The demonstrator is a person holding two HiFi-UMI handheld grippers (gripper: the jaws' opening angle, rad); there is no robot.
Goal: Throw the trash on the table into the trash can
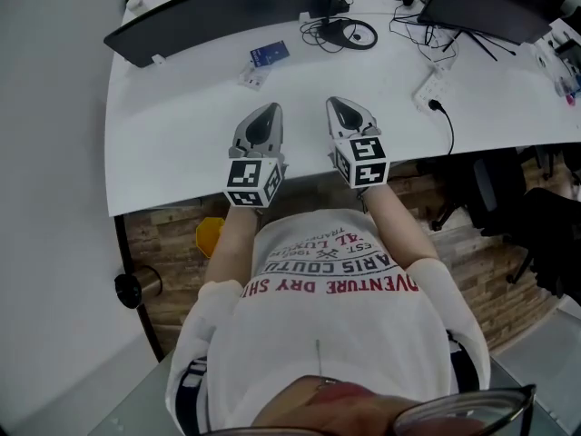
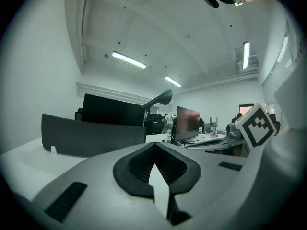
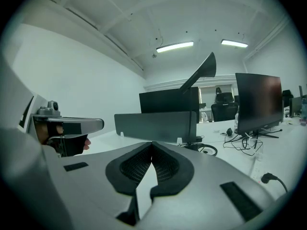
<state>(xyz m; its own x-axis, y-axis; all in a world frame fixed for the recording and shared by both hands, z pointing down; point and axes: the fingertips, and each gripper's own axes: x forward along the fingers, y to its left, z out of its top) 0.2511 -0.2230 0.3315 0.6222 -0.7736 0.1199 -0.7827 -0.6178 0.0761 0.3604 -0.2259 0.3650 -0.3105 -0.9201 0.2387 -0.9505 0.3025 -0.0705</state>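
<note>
Showing in head view only: blue packet

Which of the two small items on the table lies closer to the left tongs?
The pale wrapper, which lies just ahead of the left tongs. The blue packet lies beyond it, farther back on the table.

White table bears blue packet, coiled cable, power strip.
</note>
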